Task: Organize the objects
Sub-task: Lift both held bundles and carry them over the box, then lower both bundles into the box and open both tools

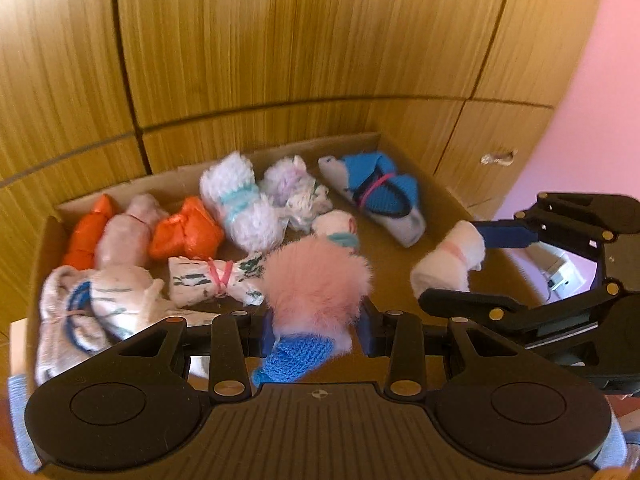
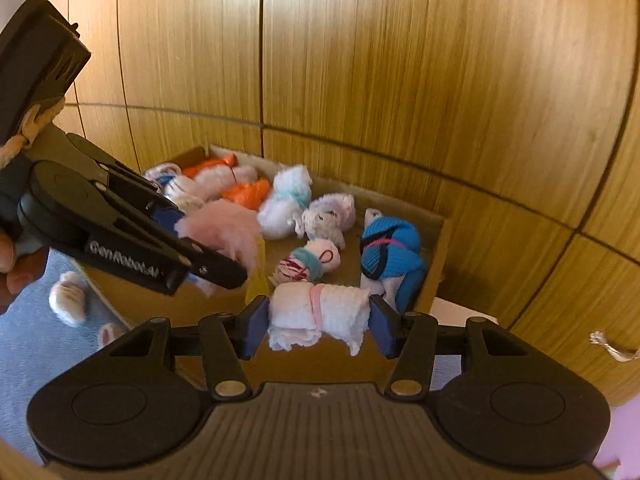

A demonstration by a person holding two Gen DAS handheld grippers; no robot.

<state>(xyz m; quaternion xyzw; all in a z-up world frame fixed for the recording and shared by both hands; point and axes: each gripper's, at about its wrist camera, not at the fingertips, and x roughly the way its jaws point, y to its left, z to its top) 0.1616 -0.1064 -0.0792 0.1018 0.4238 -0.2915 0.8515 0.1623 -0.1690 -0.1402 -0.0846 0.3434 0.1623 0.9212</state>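
A cardboard box (image 1: 436, 192) holds several rolled sock bundles. My left gripper (image 1: 316, 332) is shut on a fluffy pink bundle with a blue knit end (image 1: 316, 288), held above the box's near side. It also shows in the right wrist view (image 2: 224, 228). My right gripper (image 2: 318, 326) is shut on a white rolled bundle with a pink band (image 2: 320, 312), over the box's right near part. It also shows in the left wrist view (image 1: 448, 260). In the box lie orange bundles (image 1: 186, 230), a white fluffy one with a teal band (image 1: 240, 204) and a blue one (image 1: 380, 184).
Wooden cupboard doors (image 1: 280, 40) stand behind the box. A metal handle (image 2: 612, 348) sticks out at the lower right. Loose pale bundles (image 2: 68, 300) lie on the grey surface left of the box. A pink wall (image 1: 600, 100) is on the right.
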